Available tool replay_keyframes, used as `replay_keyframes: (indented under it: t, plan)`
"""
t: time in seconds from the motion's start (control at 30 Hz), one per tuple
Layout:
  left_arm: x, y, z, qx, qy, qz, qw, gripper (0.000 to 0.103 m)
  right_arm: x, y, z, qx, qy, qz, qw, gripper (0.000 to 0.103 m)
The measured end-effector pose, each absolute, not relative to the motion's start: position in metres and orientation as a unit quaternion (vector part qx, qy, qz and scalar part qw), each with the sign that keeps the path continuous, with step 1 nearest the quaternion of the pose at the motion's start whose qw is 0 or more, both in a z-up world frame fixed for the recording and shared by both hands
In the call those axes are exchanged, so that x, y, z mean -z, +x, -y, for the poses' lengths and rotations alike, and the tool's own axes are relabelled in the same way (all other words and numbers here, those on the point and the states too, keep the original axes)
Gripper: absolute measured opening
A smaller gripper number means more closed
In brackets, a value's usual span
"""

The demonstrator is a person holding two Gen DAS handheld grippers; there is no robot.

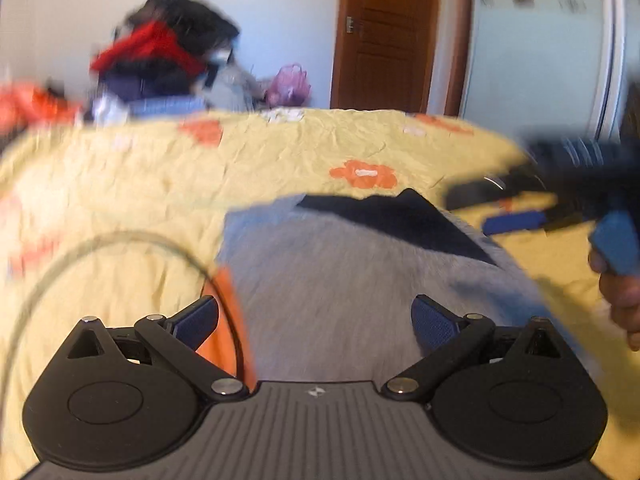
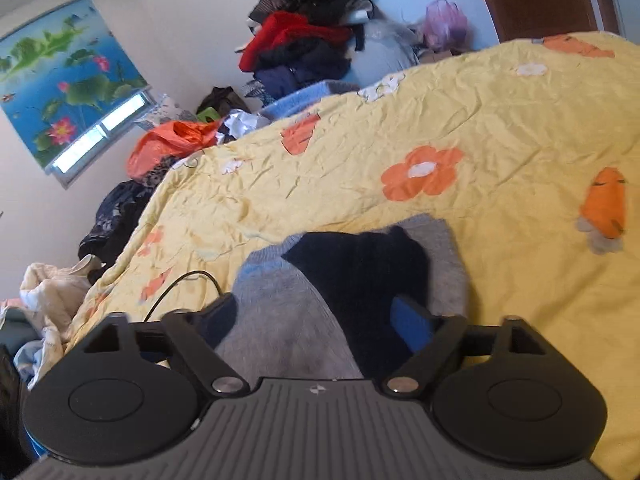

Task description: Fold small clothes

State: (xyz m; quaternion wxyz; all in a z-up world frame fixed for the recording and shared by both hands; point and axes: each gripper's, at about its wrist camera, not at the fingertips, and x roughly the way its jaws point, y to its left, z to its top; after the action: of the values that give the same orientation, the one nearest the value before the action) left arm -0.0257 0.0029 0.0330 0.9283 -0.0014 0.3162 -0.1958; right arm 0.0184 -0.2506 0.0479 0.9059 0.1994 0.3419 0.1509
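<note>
A small grey knit garment [image 1: 340, 280] with a dark navy part [image 1: 400, 216] lies on the yellow flowered bedspread [image 1: 280, 152]. My left gripper [image 1: 314, 312] hangs over its near end, jaws wide open, gripping nothing. At the right of the left wrist view, blurred, is my right gripper [image 1: 496, 208], held by a hand [image 1: 620, 296] beside the garment's right edge. In the right wrist view the right gripper [image 2: 314, 308] is open over the grey cloth [image 2: 276, 320] and navy part [image 2: 360, 272], its pads not pressing on it.
A black cable [image 2: 180, 284] loops over the bedspread [image 2: 480, 120] left of the garment. Piled clothes [image 2: 304, 40] and an orange bag [image 2: 172, 140] stand beyond the bed's far edge. More laundry [image 2: 48, 292] lies off the left side. A wooden door [image 1: 384, 36] is behind.
</note>
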Motion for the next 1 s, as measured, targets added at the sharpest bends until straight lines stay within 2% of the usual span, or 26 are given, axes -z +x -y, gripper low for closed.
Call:
replay_keyframes:
  t: [0.13,0.27,0.3,0.33,0.37,0.5,0.57,0.6,0.63,0.67,0.7,0.9,0.97,1.0]
  plan:
    - [-0.031,-0.011,-0.041,0.205,-0.127,-0.359,0.902,0.103,-0.027,0.017,0.274,-0.111,0.188,-0.371,0.903,0.089]
    - [-0.032,0.017,-0.049,0.211,-0.186,-0.371,0.885,0.1,-0.009,0.035,0.275,-0.118,0.229,-0.398,0.88,0.088]
    - [-0.031,0.025,-0.048,0.215,-0.194,-0.381,0.878,0.089,-0.007,0.039,0.273,-0.125,0.234,-0.401,0.877,0.088]
    - [-0.029,0.031,-0.046,0.22,-0.197,-0.391,0.872,0.064,-0.007,0.043,0.27,-0.128,0.234,-0.4,0.877,0.089]
    - [-0.027,0.038,-0.043,0.22,-0.19,-0.404,0.867,0.057,-0.007,0.045,0.265,-0.129,0.232,-0.4,0.877,0.089]
    - [-0.02,0.052,-0.034,0.21,-0.164,-0.424,0.866,0.057,-0.008,0.057,0.261,-0.134,0.232,-0.406,0.873,0.088]
    - [-0.021,0.052,-0.032,0.212,-0.152,-0.419,0.87,0.045,-0.009,0.059,0.256,-0.137,0.212,-0.406,0.878,0.082]
    - [-0.022,0.052,-0.03,0.212,-0.142,-0.415,0.873,0.038,-0.009,0.059,0.253,-0.139,0.193,-0.405,0.883,0.071]
    - [-0.024,0.051,-0.029,0.214,-0.129,-0.408,0.878,0.032,-0.009,0.059,0.248,-0.142,0.175,-0.406,0.885,0.051]
    - [-0.026,0.05,-0.026,0.214,-0.111,-0.401,0.884,0.031,-0.009,0.06,0.247,-0.151,0.174,-0.405,0.885,0.045]
    - [-0.029,0.049,-0.022,0.213,-0.087,-0.393,0.89,0.028,-0.011,0.061,0.247,-0.157,0.178,-0.4,0.885,0.033]
    - [-0.041,0.046,-0.004,0.194,0.019,-0.336,0.921,0.025,-0.018,0.06,0.226,-0.151,0.1,-0.336,0.924,0.028]
    - [-0.03,0.049,0.006,0.187,0.054,-0.342,0.919,0.026,-0.004,0.067,0.234,-0.144,0.122,-0.347,0.919,0.03]
    - [-0.029,0.045,0.007,0.184,0.061,-0.333,0.923,0.028,-0.001,0.069,0.243,-0.143,0.151,-0.352,0.913,0.035]
